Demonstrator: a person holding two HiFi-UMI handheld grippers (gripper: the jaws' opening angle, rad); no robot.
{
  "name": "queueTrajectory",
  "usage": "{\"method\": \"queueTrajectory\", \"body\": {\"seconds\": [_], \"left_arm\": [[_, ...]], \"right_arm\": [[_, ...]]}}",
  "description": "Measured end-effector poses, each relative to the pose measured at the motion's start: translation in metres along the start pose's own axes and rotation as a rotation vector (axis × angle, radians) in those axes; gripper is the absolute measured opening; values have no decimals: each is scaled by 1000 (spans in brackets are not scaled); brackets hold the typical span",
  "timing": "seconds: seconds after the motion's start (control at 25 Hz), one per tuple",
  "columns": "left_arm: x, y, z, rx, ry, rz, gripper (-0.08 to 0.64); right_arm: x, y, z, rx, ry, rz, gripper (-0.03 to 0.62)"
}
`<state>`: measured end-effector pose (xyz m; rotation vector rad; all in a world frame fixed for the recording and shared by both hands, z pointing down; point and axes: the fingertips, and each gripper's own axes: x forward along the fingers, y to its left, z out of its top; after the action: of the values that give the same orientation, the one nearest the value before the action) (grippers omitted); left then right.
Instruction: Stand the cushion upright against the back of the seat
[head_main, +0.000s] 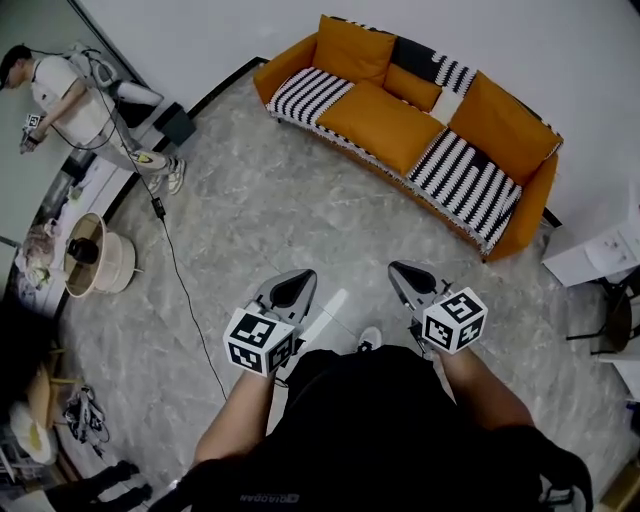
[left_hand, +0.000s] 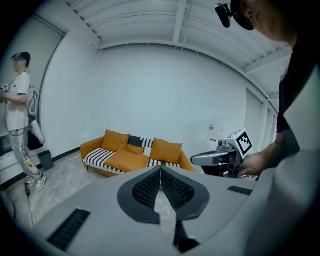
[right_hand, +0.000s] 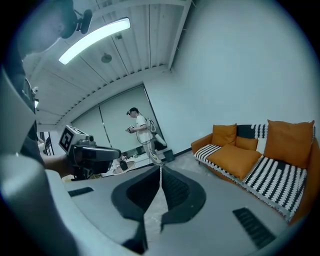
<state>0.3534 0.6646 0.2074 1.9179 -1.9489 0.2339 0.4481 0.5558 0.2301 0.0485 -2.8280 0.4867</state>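
An orange sofa with black-and-white striped covers stands against the far wall. A large orange cushion lies flat on the middle of its seat; it also shows in the left gripper view and the right gripper view. Other orange cushions lean upright against the back. My left gripper and right gripper hover side by side over the floor, well short of the sofa. Both are shut and hold nothing. The jaws of each meet in its own view, left and right.
A person stands at the far left by the wall. A black cable trails across the marble floor. A round fan sits on the floor at the left, and white boxes and a chair stand to the right of the sofa.
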Motion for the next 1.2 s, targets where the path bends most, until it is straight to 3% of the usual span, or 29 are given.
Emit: {"method": "queueTrajectory", "body": {"seconds": [0.76, 1.0, 1.2], "left_arm": [[85, 9, 31, 43, 70, -142, 17], [113, 50, 46, 42, 62, -173, 17], [154, 96, 80, 40, 36, -202, 17]], "right_arm": [[-4, -73, 7, 82, -30, -140, 38], [27, -90, 31, 72, -28, -175, 38], [68, -117, 60, 47, 13, -198, 38]]}}
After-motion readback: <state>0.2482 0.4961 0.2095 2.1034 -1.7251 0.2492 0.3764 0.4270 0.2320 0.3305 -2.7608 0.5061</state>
